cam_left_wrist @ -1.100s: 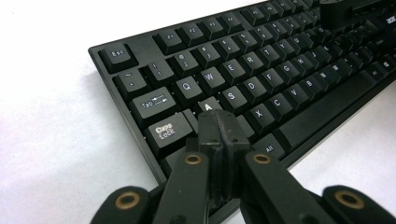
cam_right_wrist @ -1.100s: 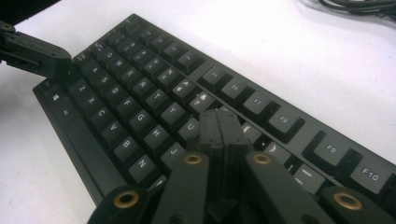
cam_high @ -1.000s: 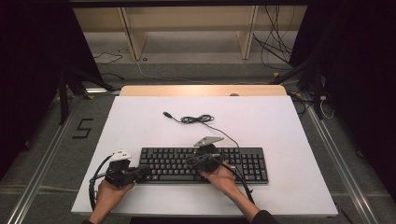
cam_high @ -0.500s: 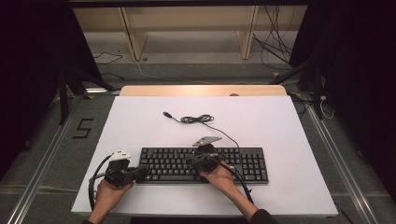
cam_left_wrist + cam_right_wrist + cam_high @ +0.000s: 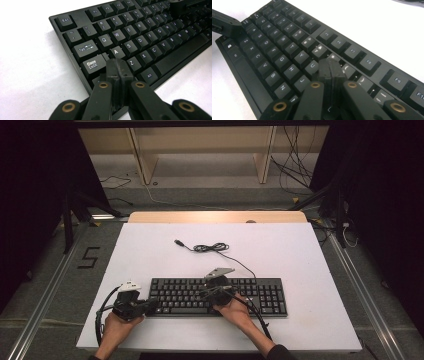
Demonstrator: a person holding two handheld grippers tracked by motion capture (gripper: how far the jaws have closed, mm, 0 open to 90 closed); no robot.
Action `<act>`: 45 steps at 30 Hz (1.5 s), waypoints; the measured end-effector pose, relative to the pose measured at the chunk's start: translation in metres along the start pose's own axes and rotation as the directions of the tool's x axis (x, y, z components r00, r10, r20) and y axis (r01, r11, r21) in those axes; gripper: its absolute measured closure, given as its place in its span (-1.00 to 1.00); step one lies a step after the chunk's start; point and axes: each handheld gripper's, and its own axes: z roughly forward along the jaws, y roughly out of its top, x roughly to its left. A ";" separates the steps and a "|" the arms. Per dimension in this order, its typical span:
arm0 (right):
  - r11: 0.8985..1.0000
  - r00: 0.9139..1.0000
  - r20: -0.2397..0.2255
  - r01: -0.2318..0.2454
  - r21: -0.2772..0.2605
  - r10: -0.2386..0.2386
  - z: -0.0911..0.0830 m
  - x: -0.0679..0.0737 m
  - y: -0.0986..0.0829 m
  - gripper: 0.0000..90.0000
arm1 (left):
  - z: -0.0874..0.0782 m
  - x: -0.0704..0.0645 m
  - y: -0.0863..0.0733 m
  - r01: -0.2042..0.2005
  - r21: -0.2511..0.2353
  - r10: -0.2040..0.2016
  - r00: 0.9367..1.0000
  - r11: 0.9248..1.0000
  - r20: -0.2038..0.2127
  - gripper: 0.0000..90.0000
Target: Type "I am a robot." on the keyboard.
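Note:
A black keyboard (image 5: pixel 260 296) lies near the front of the white table (image 5: pixel 300 255), its cable (image 5: pixel 215 248) coiled behind it. My left gripper (image 5: pixel 150 305) is at the keyboard's left end, jaws shut with nothing between them. In the left gripper view the left gripper (image 5: pixel 118 65) hovers over the shift key area by the keyboard (image 5: pixel 140 37), just below A. My right gripper (image 5: pixel 212 290) sits over the keyboard's middle, also shut and empty. In the right gripper view the right gripper (image 5: pixel 330 65) is above the keyboard (image 5: pixel 277 47) near the U and I keys.
A wooden strip (image 5: pixel 215 216) edges the table's far side. Bare white table surface lies behind and to the right of the keyboard. Metal rails (image 5: pixel 47 295) run along the floor on both sides, and dark curtains flank the workspace.

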 end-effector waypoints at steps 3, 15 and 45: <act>1.000 1.000 -0.006 -0.012 0.002 0.012 0.000 -0.001 0.000 1.00 | 0.000 0.000 0.000 0.000 -0.001 0.000 1.000 1.000 0.000 0.98; 0.997 0.997 -0.045 -0.065 -0.038 0.064 -0.007 -0.006 0.002 0.96 | -0.006 -0.002 0.002 -0.008 -0.049 0.008 1.000 0.999 0.002 0.97; 0.991 0.991 -0.127 -0.053 -0.121 0.037 -0.031 0.000 0.004 -0.17 | -0.017 -0.007 0.007 0.024 -0.225 -0.005 0.996 0.974 0.088 -0.14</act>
